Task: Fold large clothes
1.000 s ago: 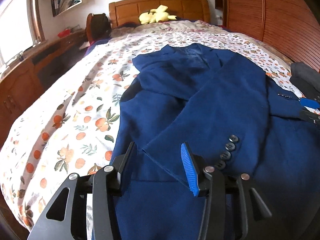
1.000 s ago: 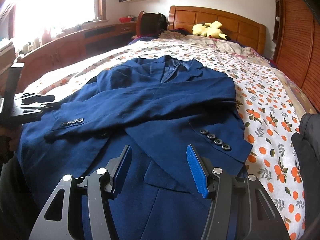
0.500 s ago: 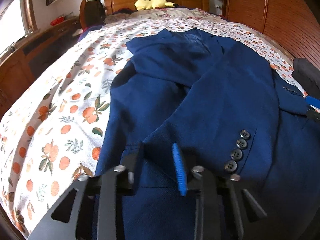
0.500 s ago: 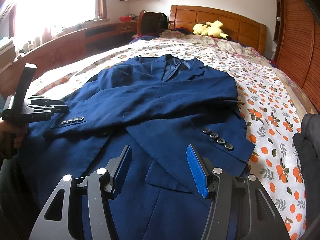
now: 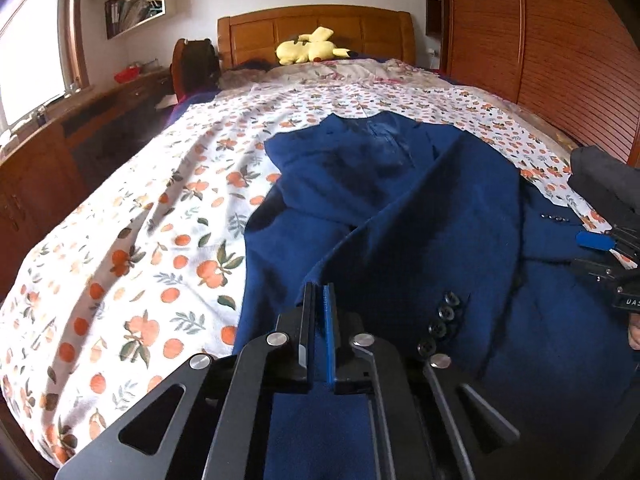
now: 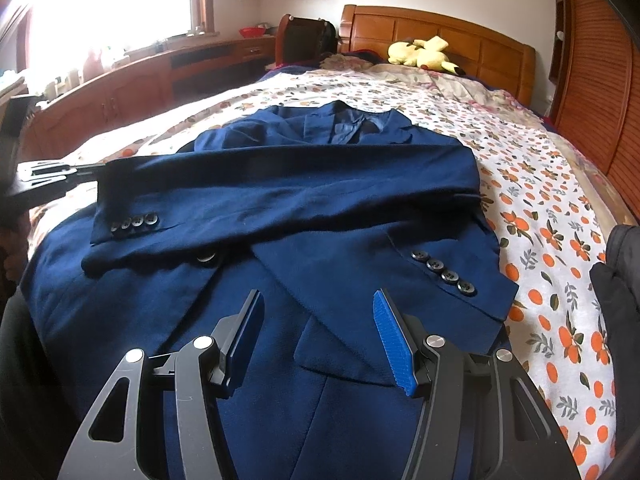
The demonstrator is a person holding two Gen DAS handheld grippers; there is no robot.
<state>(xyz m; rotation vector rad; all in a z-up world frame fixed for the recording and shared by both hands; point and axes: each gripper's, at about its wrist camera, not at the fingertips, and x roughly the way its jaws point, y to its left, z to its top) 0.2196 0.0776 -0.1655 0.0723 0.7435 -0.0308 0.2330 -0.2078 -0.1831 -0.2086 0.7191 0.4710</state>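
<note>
Navy-blue woollen suit jacket (image 6: 320,208) lies face up on a bed covered by a white sheet printed with oranges and green leaves (image 6: 552,240), collar toward the wooden headboard (image 6: 440,36) at 12 o'clock in the right wrist view. Both sleeves are folded across the chest and cross one another. One cuff with four dark buttons (image 6: 134,222) lies at 9 o'clock; the other cuff with four dark buttons (image 6: 444,270) lies at 3 o'clock, over the front panel.

Left gripper (image 5: 319,300): jaws closing and all but together, black pad and blue pad nearly touching. A fold of the jacket's sleeve edge sits pinched between their tips, with the buttoned cuff just beside them at 3 o'clock. In the right wrist view the same tool enters from 9 o'clock and meets the corner of the left-hand cuff, which stands raised off the jacket body.

Right gripper (image 6: 318,320): jaws at medium width, nothing between them, held above the jacket's lower front at 6 o'clock, apart from the cloth. In the left wrist view its blue pad shows at 3 o'clock by the jacket's far edge.

A yellow plush toy (image 6: 426,54) rests against the headboard. A dark garment (image 6: 620,280) lies at the sheet's 3 o'clock edge.
</note>
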